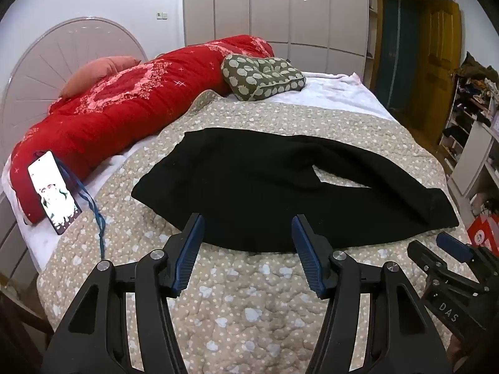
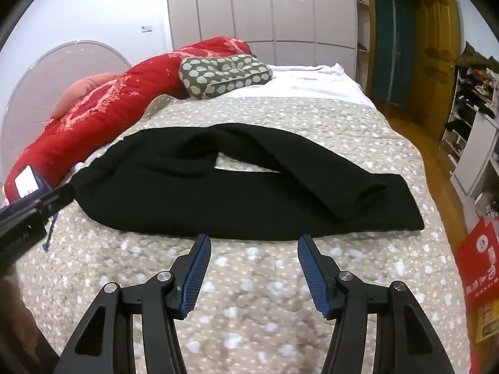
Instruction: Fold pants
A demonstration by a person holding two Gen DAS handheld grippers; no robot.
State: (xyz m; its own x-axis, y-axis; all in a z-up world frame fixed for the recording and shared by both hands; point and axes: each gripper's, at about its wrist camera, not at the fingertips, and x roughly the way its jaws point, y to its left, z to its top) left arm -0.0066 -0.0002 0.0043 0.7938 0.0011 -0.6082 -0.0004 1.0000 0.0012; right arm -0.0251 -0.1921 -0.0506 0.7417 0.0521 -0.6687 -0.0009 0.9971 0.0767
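Left claw [image 1: 248, 221] apart, right claw [image 2: 254, 241] apart, black pants [image 2: 243, 187] just beyond, seemingly untouched

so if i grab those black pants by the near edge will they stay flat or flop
The black pants will probably flop: they lie limp, following the quilt, one leg draped over the other. Likely light enough that one grip lifts an edge while the rest drags. The knit looks grippy, so slipping seems unlikely.

I'm in someone's bedroom: a bed [image 1: 237, 296] with arched headboard [image 1: 62, 59], red quilt [image 1: 124, 106], and tall wardrobe [image 1: 274, 9] along the wall.
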